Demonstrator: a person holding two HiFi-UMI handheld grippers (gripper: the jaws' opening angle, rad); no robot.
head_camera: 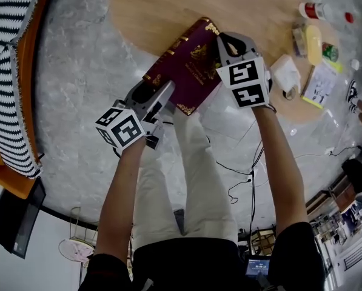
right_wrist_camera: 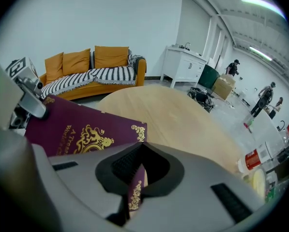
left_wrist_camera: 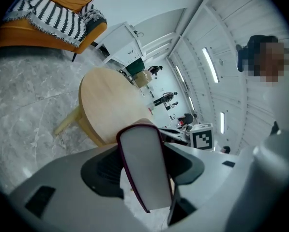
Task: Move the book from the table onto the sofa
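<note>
A maroon book (head_camera: 190,65) with gold ornament hangs between both grippers, over the near edge of the round wooden table (head_camera: 156,11). My left gripper (head_camera: 162,93) is shut on the book's lower left edge; in the left gripper view the white page block (left_wrist_camera: 144,168) fills the gap between the jaws. My right gripper (head_camera: 220,47) is shut on the right corner, and in the right gripper view the cover (right_wrist_camera: 71,129) runs down between the pads. The orange sofa (right_wrist_camera: 91,74) with its striped throw stands beyond the table and shows at the left edge of the head view as the sofa (head_camera: 11,71).
On the table's right side lie a white bottle (head_camera: 314,10), a yellow object (head_camera: 313,44), a white packet (head_camera: 285,71) and a booklet (head_camera: 319,85). Cables (head_camera: 241,174) trail over the marble floor. A white cabinet (right_wrist_camera: 185,66) stands at the far wall, with people further back.
</note>
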